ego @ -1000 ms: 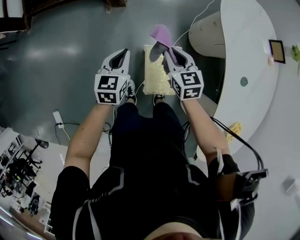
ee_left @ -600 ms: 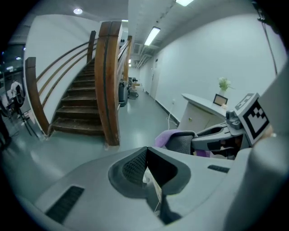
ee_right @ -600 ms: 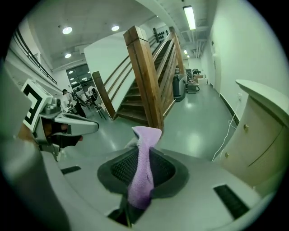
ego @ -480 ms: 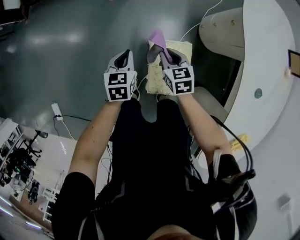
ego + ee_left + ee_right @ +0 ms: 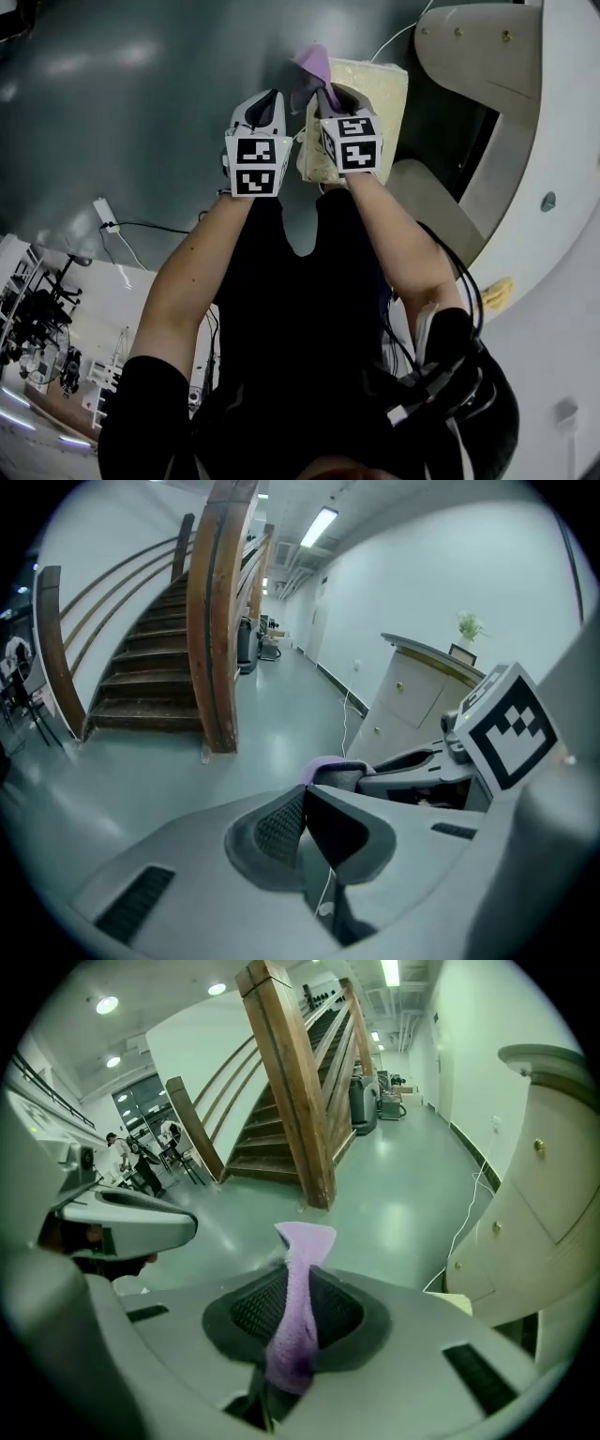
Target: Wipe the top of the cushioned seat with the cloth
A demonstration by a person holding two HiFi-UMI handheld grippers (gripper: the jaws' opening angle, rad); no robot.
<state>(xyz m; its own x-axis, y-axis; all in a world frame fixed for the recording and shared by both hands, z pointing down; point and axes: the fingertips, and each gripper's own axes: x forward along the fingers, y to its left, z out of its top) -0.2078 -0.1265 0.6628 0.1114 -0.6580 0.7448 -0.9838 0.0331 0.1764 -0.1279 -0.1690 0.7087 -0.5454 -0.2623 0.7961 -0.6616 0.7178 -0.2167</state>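
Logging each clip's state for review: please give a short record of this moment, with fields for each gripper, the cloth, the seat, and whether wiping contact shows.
Left gripper: shut, nothing between its jaws
Right gripper: shut on the cloth
Cloth: purple, pinched between the jaws, free end sticking up past their tips
Cushioned seat: cream top, under and ahead of the right gripper, beside the white counter
Gripper layout: side by side, apart
Cloth on seat: cannot tell

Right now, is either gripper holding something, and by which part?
The right gripper holds the purple cloth, pinched along a bunched fold, with one end standing out past the jaw tips. The left gripper is shut on nothing.
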